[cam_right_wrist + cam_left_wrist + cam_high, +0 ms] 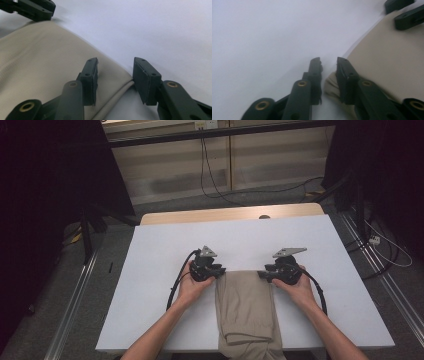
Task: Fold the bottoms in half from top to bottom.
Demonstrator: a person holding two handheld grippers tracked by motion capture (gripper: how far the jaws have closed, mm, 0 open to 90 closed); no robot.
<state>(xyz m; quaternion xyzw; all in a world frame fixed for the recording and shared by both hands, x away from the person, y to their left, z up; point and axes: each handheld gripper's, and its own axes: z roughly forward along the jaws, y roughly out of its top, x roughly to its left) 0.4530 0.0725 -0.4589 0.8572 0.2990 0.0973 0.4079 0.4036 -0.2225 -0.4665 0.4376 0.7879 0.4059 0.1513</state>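
At the far end of the folded beige trousers (246, 307), my left gripper (329, 65) sits at the left corner, jaws a narrow gap apart with a bunch of cloth edge between them — I cannot tell whether the pads press it. My right gripper (115, 71) straddles the right corner, jaws wider and not clamped — the trousers lie lengthwise on the white table (160, 270), near end over its near edge.

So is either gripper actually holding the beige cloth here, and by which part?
Neither grips it yet. The left gripper and right gripper each straddle a far corner of the folded cloth, jaws apart.
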